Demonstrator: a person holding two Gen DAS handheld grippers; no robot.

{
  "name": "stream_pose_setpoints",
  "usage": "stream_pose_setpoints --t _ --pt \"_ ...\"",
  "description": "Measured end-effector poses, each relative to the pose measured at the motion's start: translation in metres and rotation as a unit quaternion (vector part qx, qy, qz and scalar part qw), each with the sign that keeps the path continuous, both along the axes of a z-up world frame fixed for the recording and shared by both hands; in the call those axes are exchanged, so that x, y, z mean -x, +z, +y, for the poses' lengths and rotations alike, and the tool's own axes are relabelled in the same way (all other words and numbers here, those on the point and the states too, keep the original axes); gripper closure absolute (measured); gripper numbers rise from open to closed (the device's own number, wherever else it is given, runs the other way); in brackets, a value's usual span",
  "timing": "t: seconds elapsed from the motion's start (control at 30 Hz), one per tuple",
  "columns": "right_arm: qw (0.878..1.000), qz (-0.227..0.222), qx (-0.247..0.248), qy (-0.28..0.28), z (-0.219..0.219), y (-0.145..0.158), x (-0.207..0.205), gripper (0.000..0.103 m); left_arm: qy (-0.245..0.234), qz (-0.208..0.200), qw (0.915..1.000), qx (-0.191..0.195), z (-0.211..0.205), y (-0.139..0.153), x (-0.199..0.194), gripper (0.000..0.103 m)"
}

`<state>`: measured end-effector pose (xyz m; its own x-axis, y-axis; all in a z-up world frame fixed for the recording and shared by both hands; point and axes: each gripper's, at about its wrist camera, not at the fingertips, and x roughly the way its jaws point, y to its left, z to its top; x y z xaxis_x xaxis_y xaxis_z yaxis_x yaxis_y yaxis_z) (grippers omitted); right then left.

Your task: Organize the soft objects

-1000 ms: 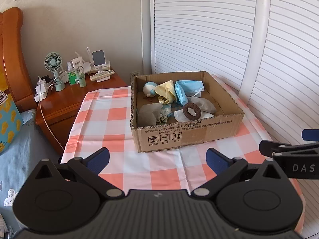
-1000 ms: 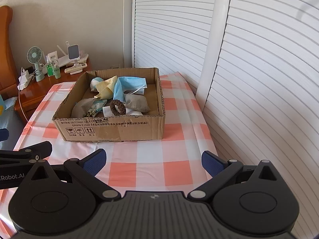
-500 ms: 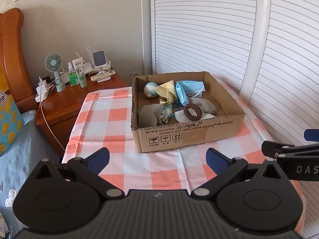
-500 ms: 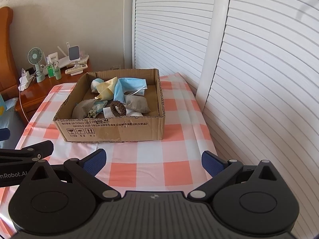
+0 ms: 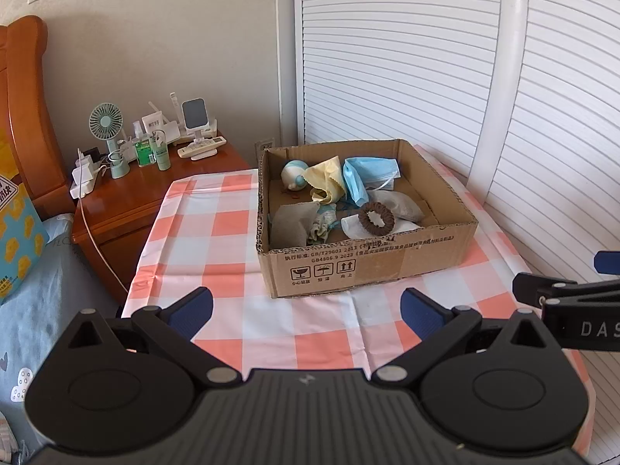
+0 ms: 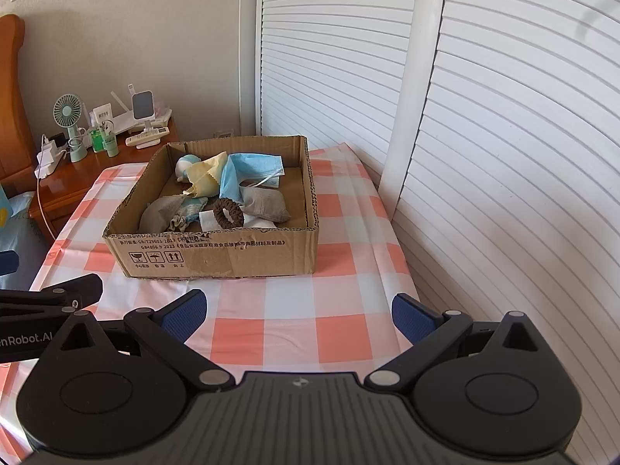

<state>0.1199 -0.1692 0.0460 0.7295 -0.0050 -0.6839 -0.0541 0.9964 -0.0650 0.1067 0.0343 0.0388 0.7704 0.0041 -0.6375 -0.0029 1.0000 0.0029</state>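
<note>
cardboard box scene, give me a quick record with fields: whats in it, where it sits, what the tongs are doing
container: open brown cardboard box
surface: table under a red and white checked cloth
contents: brown ring-shaped scrunchie, blue face mask, yellow cloth, grey fabric pouch, small white and blue ball
left tongs: open, empty, short of the box
right tongs: open, empty, short of the box
beside table: wooden nightstand with small green fan

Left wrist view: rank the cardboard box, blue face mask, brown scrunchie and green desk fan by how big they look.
1. Cardboard box, by far the largest.
2. Blue face mask.
3. Green desk fan and brown scrunchie: these look about alike, and the fan stands farther back, so I won't rank them.
</note>
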Motion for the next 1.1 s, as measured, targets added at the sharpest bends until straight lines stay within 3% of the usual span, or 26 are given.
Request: stream_pose_setpoints --t 1.1 --pt "1.0 0.004 -0.002 -0.001 -0.0018 -0.002 0.0007 0.0 0.003 0.006 1.0 -0.005 -0.0021 -0.0008 -0.0004 0.001"
